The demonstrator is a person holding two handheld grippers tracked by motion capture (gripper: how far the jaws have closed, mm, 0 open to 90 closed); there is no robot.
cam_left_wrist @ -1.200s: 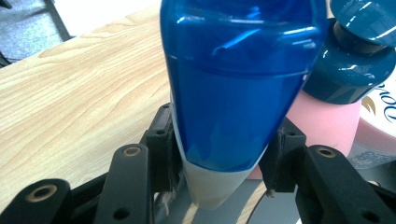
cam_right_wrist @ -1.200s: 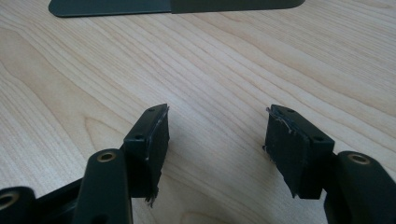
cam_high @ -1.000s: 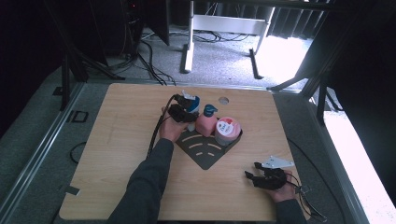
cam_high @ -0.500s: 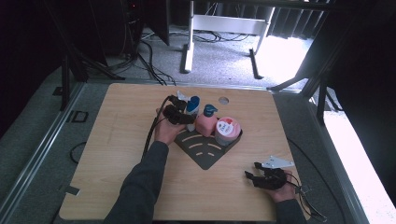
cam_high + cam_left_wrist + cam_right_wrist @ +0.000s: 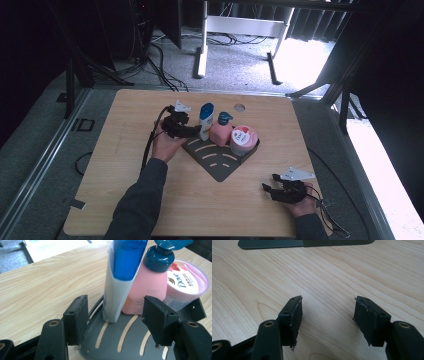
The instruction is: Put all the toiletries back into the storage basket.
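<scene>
Table (image 5: pixel 125 165): one, light wood, square, with one small round hole (image 5: pixel 239 107) near its far edge.
Rack (image 5: pixel 220 162): one, dark grey, corner-shaped, with pale curved slots in its floor; near the middle of the table, low wall along the back.
Containers: three, standing in a row along the back of the rack.
Tube (image 5: pixel 206 121): one, white with a blue top, upright at the left end of the row; touching the bottle beside it in the left gripper view.
Bottle (image 5: pixel 220 131): one, pink with a dark blue pump cap, in the middle of the row.
Tub (image 5: pixel 243 140): one, pink, round, lid printed "Dove", at the right end, just beside the bottle.
Grippers: two, one in each hand.
Left gripper (image 5: pixel 192 131): held at the left edge of the rack, pointed at the tube; jaws apart, standing either side of the tube's base in the left gripper view (image 5: pixel 115 320), not touching it, nothing clamped.
Right gripper (image 5: pixel 268 190): low on the table near the right front corner, well apart from the rack; jaws apart over bare wood in the right gripper view (image 5: pixel 328 315), gripping nothing.
Hands: two; left hand (image 5: pixel 166 145) under its gripper, right hand (image 5: pixel 302 204) at the table's front edge.
Cables: one trailing from each gripper; more lying on the grey floor beyond the table.
</scene>
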